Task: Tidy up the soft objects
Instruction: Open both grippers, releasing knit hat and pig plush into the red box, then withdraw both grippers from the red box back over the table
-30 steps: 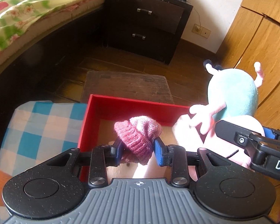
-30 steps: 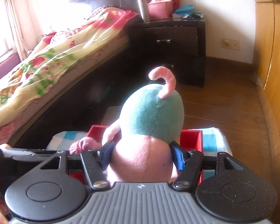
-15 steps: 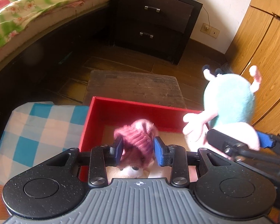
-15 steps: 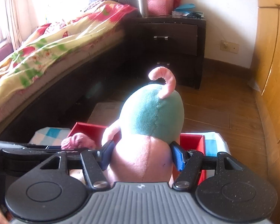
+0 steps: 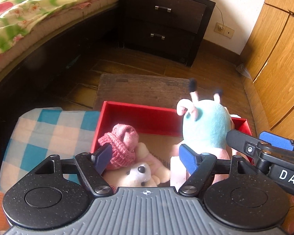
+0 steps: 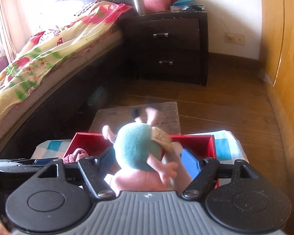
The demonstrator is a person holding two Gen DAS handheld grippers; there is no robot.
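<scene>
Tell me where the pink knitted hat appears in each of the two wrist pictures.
Left wrist: pink knitted hat lower centre-left, inside the red box, beside the left gripper's left finger.
Right wrist: only its edge, lower left, inside the box.
Shared landmark: dark nightstand.

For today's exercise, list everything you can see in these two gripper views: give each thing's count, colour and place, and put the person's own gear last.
red box: one, red walls with a brown floor, on the checked cloth
knitted-hat toy: one, pink hat on a cream animal, lying at the box's left end
blue plush: one, teal and pink, at the box's right end
checked cloth: one, blue and white, under the box
wooden stool: one, dark brown, beyond the box
nightstand: one, dark, two drawers, by the wall
pink basket: one, on the nightstand
bed: one, floral cover, left
wardrobe: one, light wood, right
left gripper: black, blue pads, opening, clear of the hat toy
right gripper: black, blue pads, opening around the plush
</scene>
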